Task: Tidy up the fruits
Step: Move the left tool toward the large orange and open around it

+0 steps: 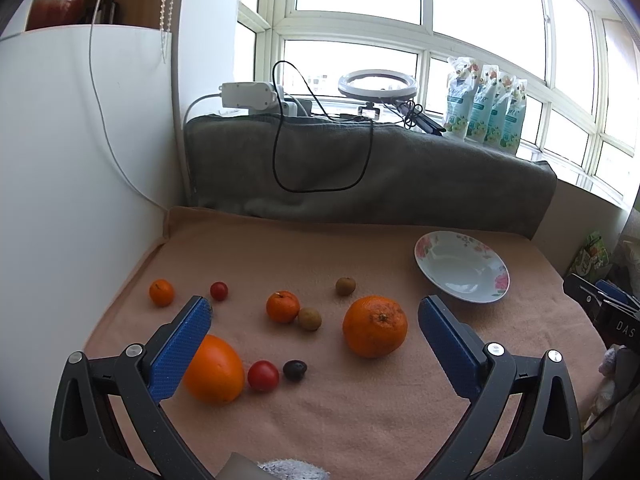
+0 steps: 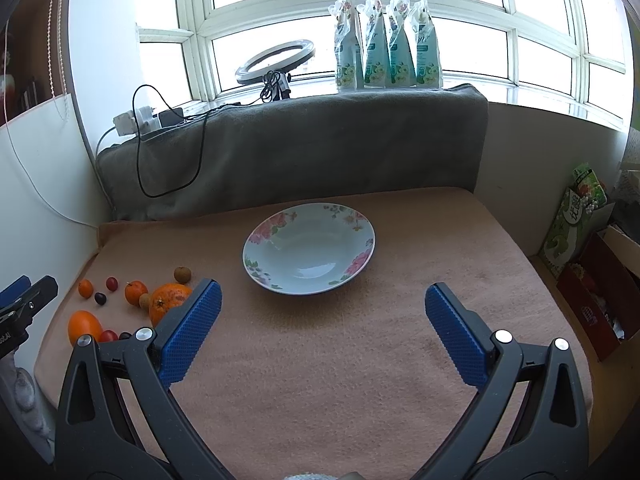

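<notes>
Floral plate [image 2: 362, 222] empty; all fruit, large orange [image 1: 375, 331] included, apparently loose on blanket. Left gripper [image 1: 314, 344] and right gripper [image 2: 322, 330] gape wide, holding nothing.

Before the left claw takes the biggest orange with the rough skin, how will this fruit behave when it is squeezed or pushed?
The big orange looks round, so a push would probably roll it across the cloth. Its dimpled peel should grip the ribbed blue pads fairly well. It likely feels heavier than the small fruits nearby.

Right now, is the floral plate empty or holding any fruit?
Empty. The floral plate shows a bare white centre; every fruit, like the big orange, lies on the blanket.
</notes>
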{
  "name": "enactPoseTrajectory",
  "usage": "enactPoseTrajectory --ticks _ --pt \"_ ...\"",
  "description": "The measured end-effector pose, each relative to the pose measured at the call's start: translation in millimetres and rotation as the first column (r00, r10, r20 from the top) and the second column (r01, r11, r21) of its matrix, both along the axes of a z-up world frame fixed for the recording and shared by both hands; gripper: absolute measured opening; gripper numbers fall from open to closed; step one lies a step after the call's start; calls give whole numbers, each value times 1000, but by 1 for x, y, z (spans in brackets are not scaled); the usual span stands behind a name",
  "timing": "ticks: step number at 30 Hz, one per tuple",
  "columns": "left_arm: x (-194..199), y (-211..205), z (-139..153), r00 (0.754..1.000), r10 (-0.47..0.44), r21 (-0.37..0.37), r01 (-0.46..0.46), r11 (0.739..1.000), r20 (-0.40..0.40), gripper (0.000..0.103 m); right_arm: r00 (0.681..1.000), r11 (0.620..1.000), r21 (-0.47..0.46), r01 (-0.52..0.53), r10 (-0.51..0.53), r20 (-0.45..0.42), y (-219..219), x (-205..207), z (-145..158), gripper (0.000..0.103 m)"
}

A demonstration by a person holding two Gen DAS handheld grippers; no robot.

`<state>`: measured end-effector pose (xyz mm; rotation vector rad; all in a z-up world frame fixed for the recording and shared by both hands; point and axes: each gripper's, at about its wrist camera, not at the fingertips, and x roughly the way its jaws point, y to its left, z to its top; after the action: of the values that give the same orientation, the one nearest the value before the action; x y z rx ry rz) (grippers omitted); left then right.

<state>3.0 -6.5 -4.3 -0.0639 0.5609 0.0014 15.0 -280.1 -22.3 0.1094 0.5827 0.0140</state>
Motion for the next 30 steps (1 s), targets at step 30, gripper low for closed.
enactPoseTrajectory --ticks 30 --pt "42 7 -75 965 -139 -234 86 968 -222 94 908 915 235 -328 374 -186 61 88 -53 103"
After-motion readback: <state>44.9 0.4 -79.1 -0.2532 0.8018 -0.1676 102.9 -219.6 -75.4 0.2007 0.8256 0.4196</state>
